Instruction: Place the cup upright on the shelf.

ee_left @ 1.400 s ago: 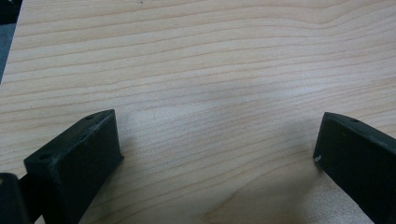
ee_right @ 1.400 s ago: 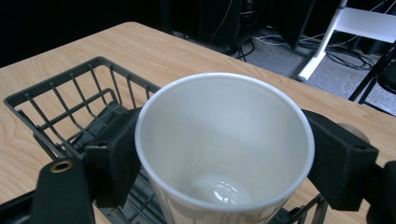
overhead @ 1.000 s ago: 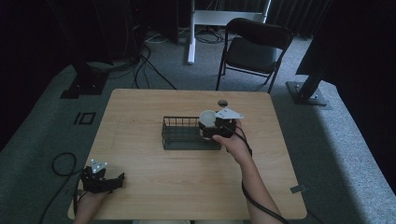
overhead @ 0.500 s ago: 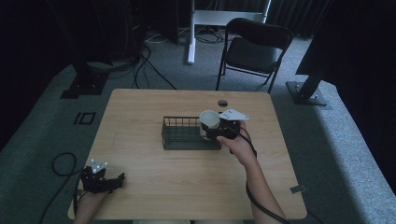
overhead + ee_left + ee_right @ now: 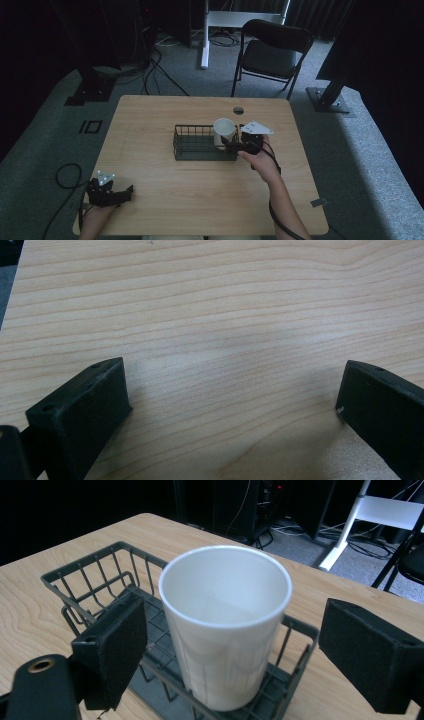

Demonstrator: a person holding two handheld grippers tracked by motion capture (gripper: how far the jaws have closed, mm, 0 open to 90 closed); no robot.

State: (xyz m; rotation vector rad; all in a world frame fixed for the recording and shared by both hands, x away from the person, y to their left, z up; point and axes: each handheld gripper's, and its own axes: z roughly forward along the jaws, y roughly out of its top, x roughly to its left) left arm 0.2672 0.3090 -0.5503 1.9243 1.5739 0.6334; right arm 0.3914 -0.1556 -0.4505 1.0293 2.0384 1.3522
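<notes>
A white paper cup [image 5: 224,131] stands upright in the right end of a black wire basket [image 5: 192,146] at the table's middle. My right gripper [image 5: 228,143] is open, its jaws standing on either side of the cup with a small gap on each side. In the right gripper view the cup [image 5: 226,625] rests on the floor of the basket [image 5: 90,575], between the jaws of the gripper [image 5: 230,652]. My left gripper [image 5: 125,193] lies at the table's near left corner, open. In the left gripper view this gripper [image 5: 230,405] has bare wood between its jaws.
The wooden table [image 5: 200,200] has a round cable hole [image 5: 238,110] near its far edge. A black folding chair [image 5: 270,55] stands beyond the far right side. Cables lie on the floor at the left [image 5: 65,175].
The right gripper has drawn back slightly toward the person, away from the cup. The cup stays at the basket's right end. The left gripper has not moved.
</notes>
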